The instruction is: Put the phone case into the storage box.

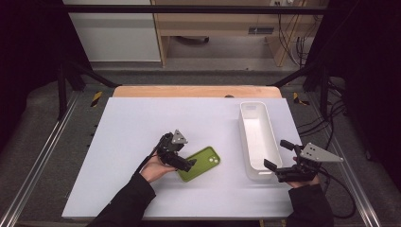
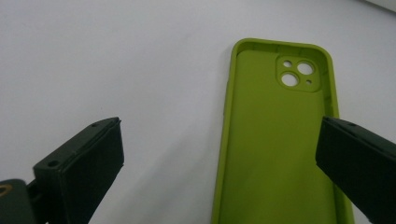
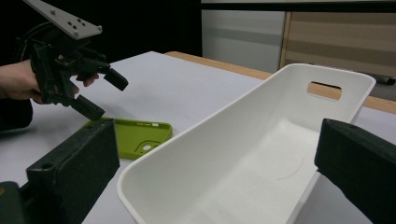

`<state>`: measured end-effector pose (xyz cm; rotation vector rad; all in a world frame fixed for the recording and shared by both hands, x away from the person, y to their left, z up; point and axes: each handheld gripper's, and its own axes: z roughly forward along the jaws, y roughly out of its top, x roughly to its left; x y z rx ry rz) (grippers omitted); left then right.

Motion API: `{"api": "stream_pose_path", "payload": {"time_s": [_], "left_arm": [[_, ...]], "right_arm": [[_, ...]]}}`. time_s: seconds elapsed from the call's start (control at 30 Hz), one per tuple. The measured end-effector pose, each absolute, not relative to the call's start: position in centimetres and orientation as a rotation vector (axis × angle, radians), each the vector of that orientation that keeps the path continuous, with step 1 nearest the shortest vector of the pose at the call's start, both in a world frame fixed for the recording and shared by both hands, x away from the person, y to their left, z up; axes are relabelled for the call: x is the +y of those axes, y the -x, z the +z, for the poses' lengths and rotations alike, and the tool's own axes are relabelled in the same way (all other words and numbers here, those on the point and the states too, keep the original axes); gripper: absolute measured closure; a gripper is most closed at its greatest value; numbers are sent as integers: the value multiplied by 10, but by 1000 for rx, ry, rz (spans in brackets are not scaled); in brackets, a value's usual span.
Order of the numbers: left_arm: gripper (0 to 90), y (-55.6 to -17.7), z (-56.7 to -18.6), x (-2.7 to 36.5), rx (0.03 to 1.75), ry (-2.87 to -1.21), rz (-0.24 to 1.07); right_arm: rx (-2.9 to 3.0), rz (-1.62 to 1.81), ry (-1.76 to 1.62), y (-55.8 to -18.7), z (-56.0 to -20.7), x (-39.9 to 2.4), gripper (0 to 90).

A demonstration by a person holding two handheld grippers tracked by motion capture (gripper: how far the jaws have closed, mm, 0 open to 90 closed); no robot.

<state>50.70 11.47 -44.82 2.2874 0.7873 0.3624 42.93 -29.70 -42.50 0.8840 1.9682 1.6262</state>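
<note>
The green phone case (image 1: 200,163) is lying flat on the white surface (image 1: 142,127), its hollow inside facing up and its camera cut-outs pointing toward the far right, a little left of the white bin (image 1: 257,140). In the left gripper view the case (image 2: 275,140) is stretching away between the two black jaws, its near end sitting under the right-hand jaw while the other jaw is hovering over bare surface (image 2: 116,60). The left hand-held gripper (image 1: 185,163) is hanging just above the case's near left end with its jaws standing well apart, clamped on nothing; whether a jaw tip is touching the case cannot be told. The person's left hand (image 1: 155,169) is gripping it from behind.

The bin is standing lengthwise near the right edge of the surface, a handle slot (image 3: 324,88) cut in its far end wall. The right hand-held gripper (image 1: 278,157) is waiting at the bin's near end, its jaws spread wide on either side of that end in the right gripper view, holding nothing. From there the case (image 3: 135,135) is showing beyond the bin's (image 3: 261,154) left wall.
</note>
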Motion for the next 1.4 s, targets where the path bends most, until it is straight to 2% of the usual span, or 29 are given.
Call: {"api": "stream_pose_path", "payload": {"time_s": [0.27,0.73,1.4], "left_arm": [[40,-511,-456,113,821,-2294,364],[323,-512,-463,114,833,-2295,309],[636,-513,-465,114,837,-2317,279]], "right_arm": [[1969,1627,-884,-429,-425,-297,4],[1971,1624,-881,-430,-425,-297,4],[1974,1620,-883,-430,-425,-297,4]]}}
